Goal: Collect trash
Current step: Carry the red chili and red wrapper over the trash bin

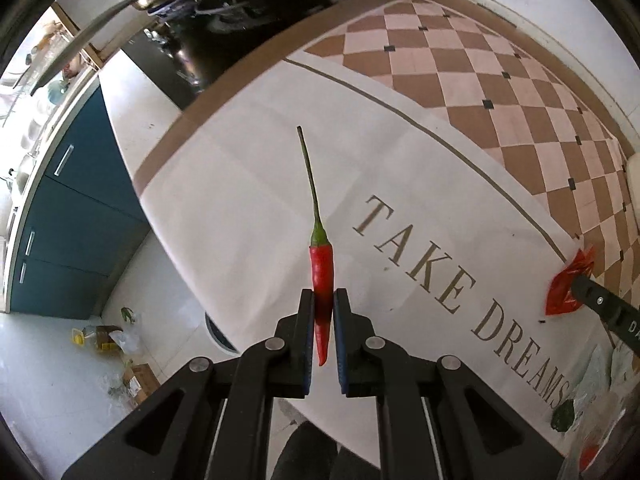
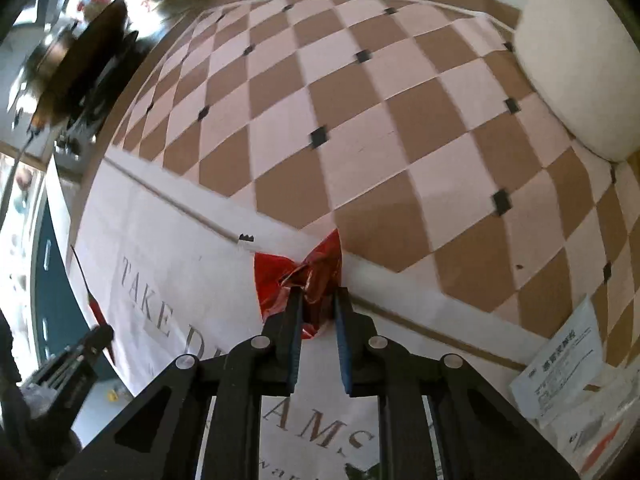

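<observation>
L tongs [image 1: 323, 300] pinch red chili [image 1: 321, 276], stem pointing fwd, above surface [image 1: 240, 184]. R tongs [image 2: 318, 300] clamped on crumpled red wrapper [image 2: 280, 280] lying on tablecloth [image 2: 180, 216]. No containers seen.

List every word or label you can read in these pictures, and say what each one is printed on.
"TAKE DREAMS": large brown letters on the white tablecloth.
"DA": white letters on the right gripper's black finger, cut off at the left view's edge.
White paper packet: printed lines, too blurred to read.
Small line under "DREAMS": too blurred to read.
</observation>
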A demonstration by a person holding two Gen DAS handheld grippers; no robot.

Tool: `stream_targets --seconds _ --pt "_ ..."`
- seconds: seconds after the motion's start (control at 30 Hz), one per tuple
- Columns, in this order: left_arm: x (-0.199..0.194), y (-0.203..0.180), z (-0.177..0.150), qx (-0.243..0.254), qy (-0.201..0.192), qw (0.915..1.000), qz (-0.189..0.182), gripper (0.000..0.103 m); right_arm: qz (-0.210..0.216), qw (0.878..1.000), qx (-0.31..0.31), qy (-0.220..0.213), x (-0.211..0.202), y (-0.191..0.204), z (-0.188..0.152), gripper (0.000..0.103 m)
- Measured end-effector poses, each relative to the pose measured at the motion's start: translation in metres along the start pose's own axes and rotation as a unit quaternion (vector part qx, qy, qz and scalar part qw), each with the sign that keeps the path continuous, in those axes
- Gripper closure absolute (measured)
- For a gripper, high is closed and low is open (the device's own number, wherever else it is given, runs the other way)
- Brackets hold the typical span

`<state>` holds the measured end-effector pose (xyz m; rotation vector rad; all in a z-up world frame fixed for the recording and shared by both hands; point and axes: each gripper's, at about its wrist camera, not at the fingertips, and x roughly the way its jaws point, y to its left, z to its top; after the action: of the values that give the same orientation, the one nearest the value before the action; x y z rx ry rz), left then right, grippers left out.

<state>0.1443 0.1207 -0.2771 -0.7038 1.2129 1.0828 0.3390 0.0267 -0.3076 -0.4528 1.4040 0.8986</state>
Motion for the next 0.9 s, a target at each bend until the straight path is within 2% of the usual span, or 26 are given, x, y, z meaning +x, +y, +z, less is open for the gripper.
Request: stream_targets --seconds 0.2,0.4,0.57,0.77,0.9 --pt "-0.02 0.033 -0.004 -0.016 -0.033 0.9993 -0.004 0.096 0.008 0.999 -0.033 -0.008 -0.008 0.033 -0.013 0.087" --pt "-0.046 0.105 -0.02 -0.055 -0.067 0.9962 0.003 0.096 0.037 0.996 -0.085 -0.015 -0.032 0.09 -0.038 0.088" --pt "-0.054 0.174 -0.039 -0.107 -0.071 0.9916 0.014 0.096 0.07 0.988 -0.136 -0.006 -0.038 0.153 -0.067 0.088" --pt "-0.027 0.258 -0.073 -0.17 -0.043 0.9841 0.03 0.097 0.094 0.973 -0.208 0.021 -0.013 0.243 -0.111 0.088" --pt "0.024 0.312 -0.099 -0.214 -0.001 0.9767 0.017 0.096 0.09 0.964 -0.247 0.044 0.026 0.293 -0.146 0.088"
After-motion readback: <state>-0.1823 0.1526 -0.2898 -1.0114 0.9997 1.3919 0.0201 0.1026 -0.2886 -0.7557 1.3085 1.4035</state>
